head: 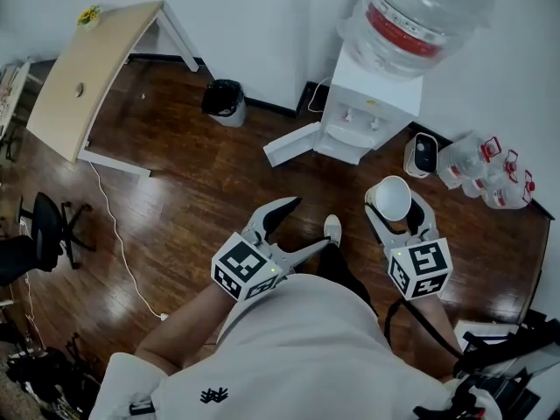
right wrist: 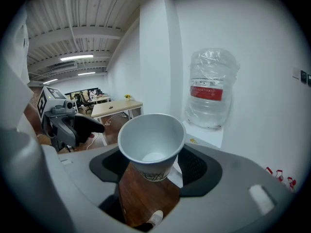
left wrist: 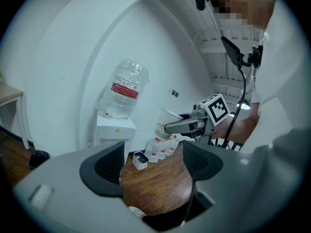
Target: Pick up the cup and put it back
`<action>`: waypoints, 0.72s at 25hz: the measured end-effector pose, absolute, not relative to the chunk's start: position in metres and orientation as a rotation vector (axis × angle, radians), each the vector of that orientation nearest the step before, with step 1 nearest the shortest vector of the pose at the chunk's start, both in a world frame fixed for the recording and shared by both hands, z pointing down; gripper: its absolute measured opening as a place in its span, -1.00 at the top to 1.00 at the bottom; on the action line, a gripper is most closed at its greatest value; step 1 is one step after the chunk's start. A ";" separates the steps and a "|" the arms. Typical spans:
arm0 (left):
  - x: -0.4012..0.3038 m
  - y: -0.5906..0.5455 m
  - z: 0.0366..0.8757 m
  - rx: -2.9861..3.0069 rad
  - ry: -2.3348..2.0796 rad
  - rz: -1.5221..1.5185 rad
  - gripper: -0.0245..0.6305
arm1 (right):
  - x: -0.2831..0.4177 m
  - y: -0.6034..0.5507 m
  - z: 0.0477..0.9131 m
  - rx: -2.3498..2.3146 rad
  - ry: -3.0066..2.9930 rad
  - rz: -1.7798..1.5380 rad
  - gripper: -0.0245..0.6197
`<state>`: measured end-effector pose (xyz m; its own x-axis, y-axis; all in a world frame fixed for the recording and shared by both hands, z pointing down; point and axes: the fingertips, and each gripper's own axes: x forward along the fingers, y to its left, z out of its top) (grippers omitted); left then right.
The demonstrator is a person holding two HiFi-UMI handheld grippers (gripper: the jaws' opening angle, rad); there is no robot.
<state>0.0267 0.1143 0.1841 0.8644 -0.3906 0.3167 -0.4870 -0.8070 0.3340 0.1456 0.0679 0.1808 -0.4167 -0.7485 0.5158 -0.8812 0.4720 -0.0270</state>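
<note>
Right gripper [head: 395,205]: jaws clamped on the wall of the cup [head: 390,198], lower right of centre in the head view.
Cup: white paper, mouth up and tilted slightly, held in the air above the floor [head: 201,191]; a dark print band runs low on its wall, too small to read.
Left gripper [head: 308,224]: jaws apart with only floor showing between them, lower centre of the head view, left of the cup and apart from it.
Marker cubes: each gripper carries black-and-white square patterns, no letters.
Water dispenser [head: 366,112]: white, upper right of the head view, with its lower door swung open.
Water bottle [head: 420,11]: clear, upturned on the dispenser; red label with white print, not legible.
Small bottles [head: 490,171]: clustered at the right edge on the floor, red labels and caps, writing too small to read.
Shirt [head: 289,357]: light, with a small black emblem at the bottom of the frame, unreadable.
</note>
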 end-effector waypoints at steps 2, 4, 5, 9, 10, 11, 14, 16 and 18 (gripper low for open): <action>0.029 0.119 0.184 2.631 -0.648 0.320 -0.15 | 0.147 0.072 0.183 1.358 -2.284 0.414 -0.05; 0.030 0.123 0.186 2.629 -0.649 0.315 -0.15 | 0.149 0.075 0.186 1.357 -2.279 0.423 -0.05; 0.030 0.125 0.186 2.629 -0.649 0.315 -0.15 | 0.149 0.078 0.187 1.356 -2.277 0.427 -0.05; 0.032 0.133 0.192 2.622 -0.640 0.321 -0.15 | 0.150 0.084 0.195 1.345 -2.271 0.439 -0.05; 0.033 0.135 0.195 2.616 -0.640 0.322 -0.15 | 0.150 0.085 0.198 1.339 -2.268 0.447 -0.05; 0.033 0.135 0.198 2.611 -0.641 0.325 -0.15 | 0.151 0.086 0.203 1.333 -2.263 0.455 -0.05; 0.035 0.134 0.210 2.600 -0.650 0.349 -0.15 | 0.154 0.084 0.223 1.313 -2.245 0.486 -0.05; 0.036 0.133 0.221 2.594 -0.660 0.372 -0.15 | 0.155 0.083 0.240 1.287 -2.231 0.509 -0.05; 0.039 0.131 0.234 2.592 -0.672 0.393 -0.15 | 0.156 0.081 0.260 1.258 -2.217 0.526 -0.05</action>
<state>0.0393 0.1309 0.2339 0.8422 -0.3922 0.3699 -0.5147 -0.7891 0.3351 0.1557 0.0809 0.2600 -0.4244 -0.6612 0.6187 -0.8686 0.4903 -0.0718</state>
